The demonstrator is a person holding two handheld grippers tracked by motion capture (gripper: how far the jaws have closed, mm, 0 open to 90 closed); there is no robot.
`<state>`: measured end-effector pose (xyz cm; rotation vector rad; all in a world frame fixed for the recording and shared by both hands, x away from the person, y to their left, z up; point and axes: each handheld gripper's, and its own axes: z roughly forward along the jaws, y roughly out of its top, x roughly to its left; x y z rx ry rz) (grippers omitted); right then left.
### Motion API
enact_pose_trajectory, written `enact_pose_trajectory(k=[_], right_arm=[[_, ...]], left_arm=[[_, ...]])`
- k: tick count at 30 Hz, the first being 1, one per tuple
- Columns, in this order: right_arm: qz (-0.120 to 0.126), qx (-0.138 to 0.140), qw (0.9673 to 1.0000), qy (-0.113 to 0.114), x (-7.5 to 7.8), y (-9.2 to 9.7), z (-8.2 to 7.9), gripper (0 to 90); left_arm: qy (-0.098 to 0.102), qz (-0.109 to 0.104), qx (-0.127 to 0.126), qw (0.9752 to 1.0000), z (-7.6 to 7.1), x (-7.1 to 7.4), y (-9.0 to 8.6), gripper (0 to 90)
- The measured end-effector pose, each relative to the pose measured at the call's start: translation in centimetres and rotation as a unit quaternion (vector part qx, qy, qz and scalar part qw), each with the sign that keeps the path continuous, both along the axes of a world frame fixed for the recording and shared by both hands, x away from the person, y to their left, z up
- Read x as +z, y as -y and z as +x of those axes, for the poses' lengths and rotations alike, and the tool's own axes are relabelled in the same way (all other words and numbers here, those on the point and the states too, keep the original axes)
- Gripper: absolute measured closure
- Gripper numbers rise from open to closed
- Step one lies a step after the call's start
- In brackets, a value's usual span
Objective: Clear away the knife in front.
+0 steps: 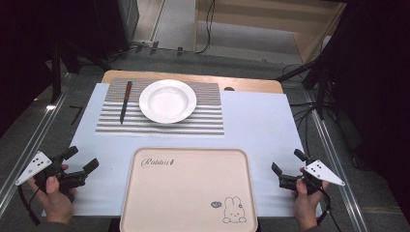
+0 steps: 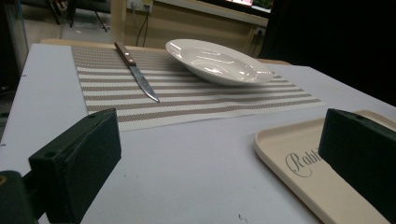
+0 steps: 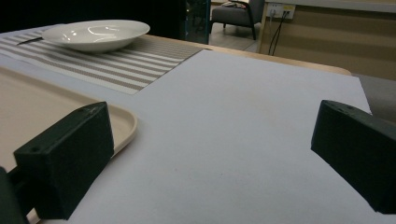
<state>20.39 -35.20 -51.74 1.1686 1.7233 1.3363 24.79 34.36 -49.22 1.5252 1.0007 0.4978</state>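
Two black hand-held grippers, each capped with a grey three-cornered plate

The left hand-held gripper (image 1: 80, 160) and the right hand-held gripper (image 1: 286, 162) are black, with two blocky, square-ended jaws each. Each grey plate carries a cluster of small dark dots. A dark cable trails from each body towards the person. Seen up close, the matte jaw blocks show small round screw holes in their top faces.

Placemat (image 1: 159, 123): striped, lies at the far half of the table, left of centre.
Table cover (image 1: 261, 125): pale sheet spread under everything.
Table (image 1: 251, 85): wooden edge shows along the far side.
Floor (image 1: 183, 19): beyond the table, with cables (image 1: 209, 29) trailing across it.
Chair (image 3: 236, 14): grey, far back, seen in the right gripper view.
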Motion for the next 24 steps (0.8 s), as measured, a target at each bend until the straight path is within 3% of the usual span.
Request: enact_pose_trajectory(k=[3, 7, 10, 15, 24], right_arm=[[0.0, 0.003, 1.0, -0.001, 0.0, -0.1, 0.0, 0.0], [-0.002, 0.005, 1.0, -0.001, 0.0, -0.1, 0.1, 0.0], [-0.002, 0.004, 1.0, -0.002, 0.0, -0.1, 0.1, 0.0], [-0.006, 0.005, 1.0, -0.003, 0.0, -0.3, 0.1, 0.0], [-0.005, 0.004, 1.0, -0.004, -0.1, -0.3, 0.0, 0.0]], left_arm=[[0.001, 0.006, 0.0, 1.0, 0.0, 0.0, 0.1, 0.0], [0.012, 0.045, 0.0, 0.9989, -0.3, 0.7, 0.9, 0.0], [0.007, 0.039, -0.002, 0.9992, -0.2, 1.1, 1.1, 0.0], [0.006, 0.056, -0.003, 0.9984, -0.2, 2.6, 2.1, 0.0], [0.008, 0.059, -0.016, 0.9981, 0.6, 5.2, 3.8, 0.0]])
